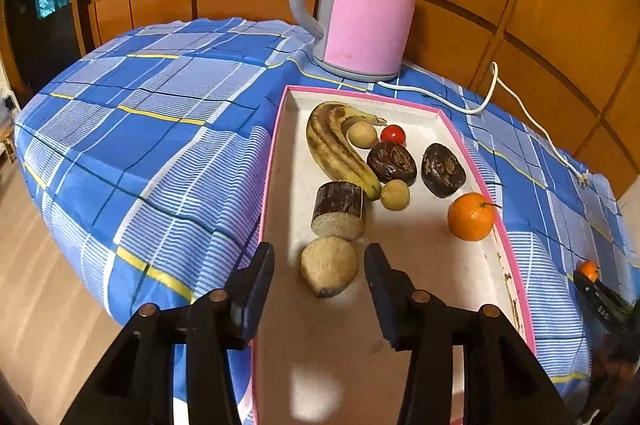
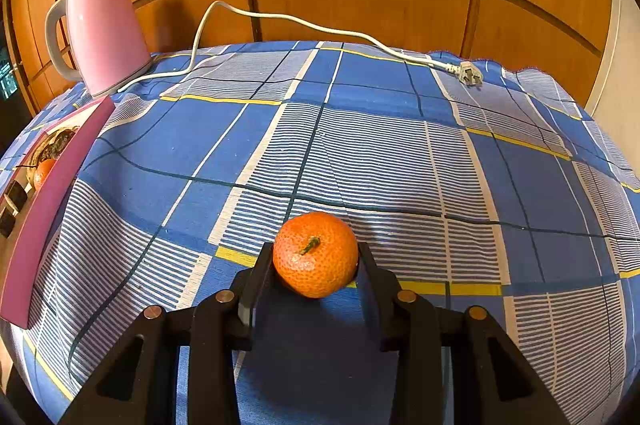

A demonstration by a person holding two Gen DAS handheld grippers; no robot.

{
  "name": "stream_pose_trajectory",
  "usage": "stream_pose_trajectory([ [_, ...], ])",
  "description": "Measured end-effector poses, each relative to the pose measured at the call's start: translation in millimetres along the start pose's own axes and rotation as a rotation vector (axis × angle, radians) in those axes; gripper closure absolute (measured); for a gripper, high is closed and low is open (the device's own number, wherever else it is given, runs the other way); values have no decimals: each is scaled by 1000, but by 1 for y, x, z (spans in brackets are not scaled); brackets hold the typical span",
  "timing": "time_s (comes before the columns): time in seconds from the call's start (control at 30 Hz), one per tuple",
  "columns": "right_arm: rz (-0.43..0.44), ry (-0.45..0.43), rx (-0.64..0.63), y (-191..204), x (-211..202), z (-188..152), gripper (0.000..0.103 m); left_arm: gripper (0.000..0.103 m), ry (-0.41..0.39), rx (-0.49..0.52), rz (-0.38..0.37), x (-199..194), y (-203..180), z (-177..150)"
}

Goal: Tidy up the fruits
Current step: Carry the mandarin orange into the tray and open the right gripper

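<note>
Over the shallow pink-rimmed cardboard tray [image 1: 280, 153] on the blue plaid tablecloth [image 1: 160, 129], the left gripper [image 1: 320, 267] hangs with its jaws apart, a pale tan peeled chunk of sugarcane [image 1: 329, 267] lying between them on the tray floor with a clear gap to either pad; this reads as the set-down step for that piece, already let go. Just beyond it lie a dark-skinned cane segment [image 1: 339, 211], a spotted yellow banana [image 1: 334, 149] and a small orange mandarin [image 1: 471, 217]. Out on the cloth, well apart from the tray, the right gripper [image 2: 316, 257] is clamped on a second orange mandarin with a green stem [image 2: 315, 255], both pads pressing its sides. Next, I judge, the left gripper must back away without nudging the chunk, while the right lifts its mandarin over the pink wall and sets it on bare tray floor near the other one
</note>
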State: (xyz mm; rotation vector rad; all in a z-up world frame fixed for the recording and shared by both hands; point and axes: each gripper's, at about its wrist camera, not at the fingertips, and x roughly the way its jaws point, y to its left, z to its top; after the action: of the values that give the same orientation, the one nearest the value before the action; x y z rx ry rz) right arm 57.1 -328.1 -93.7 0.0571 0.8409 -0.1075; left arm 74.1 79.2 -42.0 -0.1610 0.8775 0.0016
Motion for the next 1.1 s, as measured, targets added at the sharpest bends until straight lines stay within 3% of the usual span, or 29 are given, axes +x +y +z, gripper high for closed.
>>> stream_pose_trajectory([
  [0.53, -33, 56, -11, 6, -2, 7, 64, 50, -67, 24, -34, -36, -18, -5],
  [0.73, 60, 59, -24, 29, -20, 12, 64, 50, -70, 29, -40, -38, -19, -6],
  [1.1, 360, 39, -216, 135, -57, 33, 64, 49, -59, 9, -36, -37, -13, -7],
])
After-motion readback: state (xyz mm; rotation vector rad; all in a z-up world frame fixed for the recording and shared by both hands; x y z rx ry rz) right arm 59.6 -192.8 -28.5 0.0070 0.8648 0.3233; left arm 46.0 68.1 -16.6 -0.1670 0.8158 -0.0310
